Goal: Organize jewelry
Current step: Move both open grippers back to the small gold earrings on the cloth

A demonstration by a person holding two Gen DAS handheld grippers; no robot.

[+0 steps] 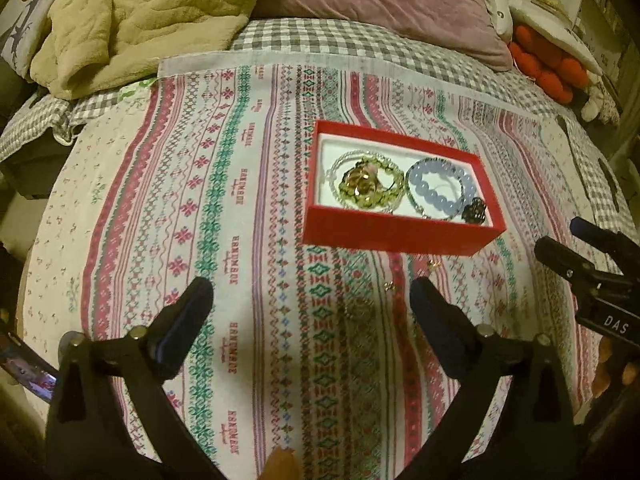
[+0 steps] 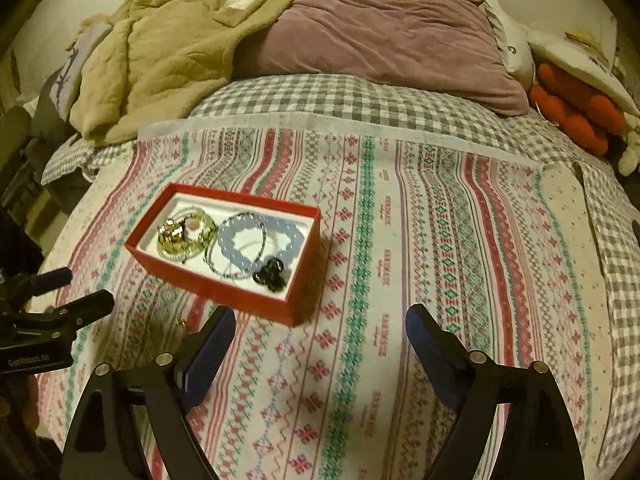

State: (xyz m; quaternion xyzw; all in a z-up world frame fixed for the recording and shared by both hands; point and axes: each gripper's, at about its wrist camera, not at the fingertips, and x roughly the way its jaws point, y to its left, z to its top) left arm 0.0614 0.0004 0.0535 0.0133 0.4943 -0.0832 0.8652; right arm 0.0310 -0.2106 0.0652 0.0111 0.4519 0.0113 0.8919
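A red box (image 1: 394,236) with a white lining sits on the patterned cloth; it also shows in the right wrist view (image 2: 240,294). Inside lie a green-gold bead bracelet with a gold piece (image 1: 370,184), a pale blue bead bracelet (image 1: 438,188) and a dark bead item (image 1: 474,210). Small gold pieces (image 1: 390,286) and a thin chain (image 1: 360,308) lie on the cloth in front of the box. My left gripper (image 1: 312,300) is open and empty, just short of the box. My right gripper (image 2: 320,328) is open and empty, to the right of the box; it shows at the left view's right edge (image 1: 568,248).
The patterned cloth (image 1: 240,240) covers a checked bedsheet (image 2: 360,96). A tan blanket (image 2: 160,48), a purple pillow (image 2: 392,28) and an orange plush toy (image 2: 576,116) lie at the far side. A phone (image 1: 28,368) lies at the left edge.
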